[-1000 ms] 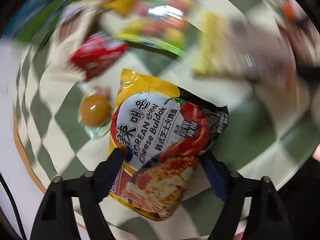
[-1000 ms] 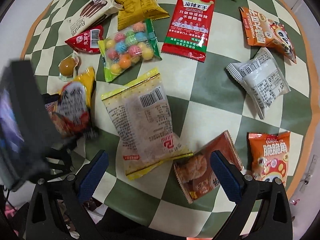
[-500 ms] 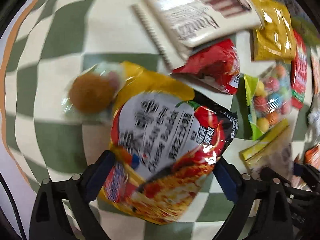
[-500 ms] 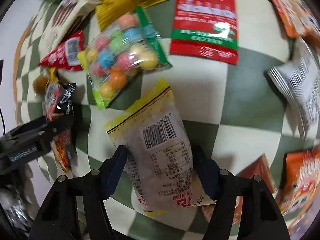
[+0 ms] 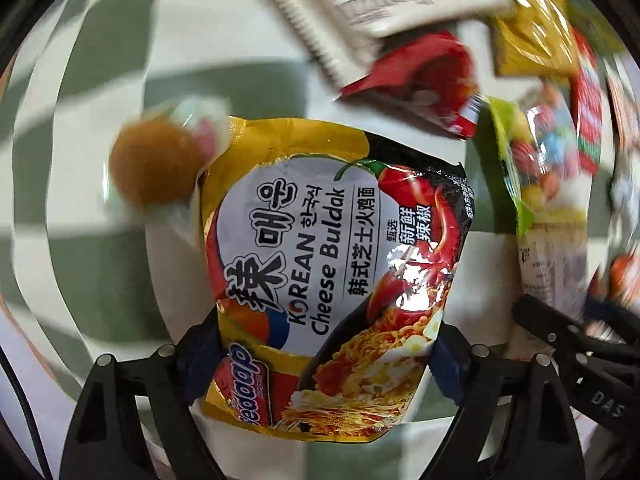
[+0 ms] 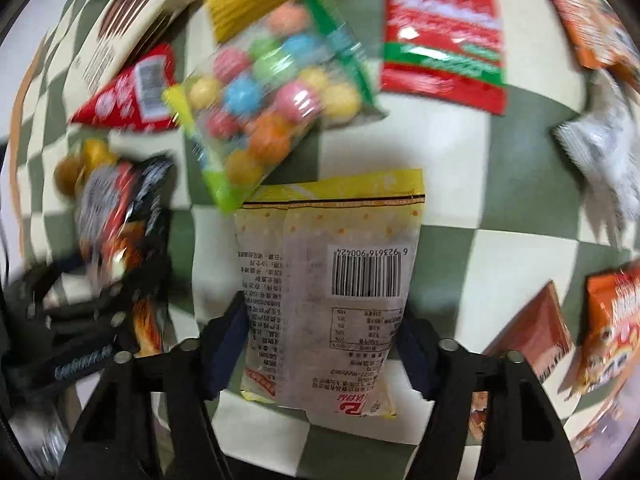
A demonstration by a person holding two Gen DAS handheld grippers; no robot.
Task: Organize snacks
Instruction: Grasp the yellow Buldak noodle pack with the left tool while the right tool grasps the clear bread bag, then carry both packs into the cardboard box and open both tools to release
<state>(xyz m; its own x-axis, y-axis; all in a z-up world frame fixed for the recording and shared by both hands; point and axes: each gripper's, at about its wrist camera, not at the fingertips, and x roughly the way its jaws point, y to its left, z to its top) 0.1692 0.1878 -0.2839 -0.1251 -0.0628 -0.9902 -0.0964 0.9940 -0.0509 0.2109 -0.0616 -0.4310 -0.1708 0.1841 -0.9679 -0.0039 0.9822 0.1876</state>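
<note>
The noodle packet [image 5: 332,276] is glossy printed plastic film, crinkled and catching glare. The pale snack bag [image 6: 332,280] looks matt, semi-translucent plastic (its seal edge ridged). The checkered tablecloth [image 6: 500,276] appears smooth, faintly sheened.

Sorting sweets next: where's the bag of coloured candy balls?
Right wrist view, upper centre: candy bag lies between the red packet and the yellow pack.

Green-and-cream checkered surface [image 6: 500,128]: candy-ball bag [image 6: 272,104] at twelve o'clock, red strip packet [image 6: 440,28] at one, orange snack bag [image 6: 616,320] at three.
</note>
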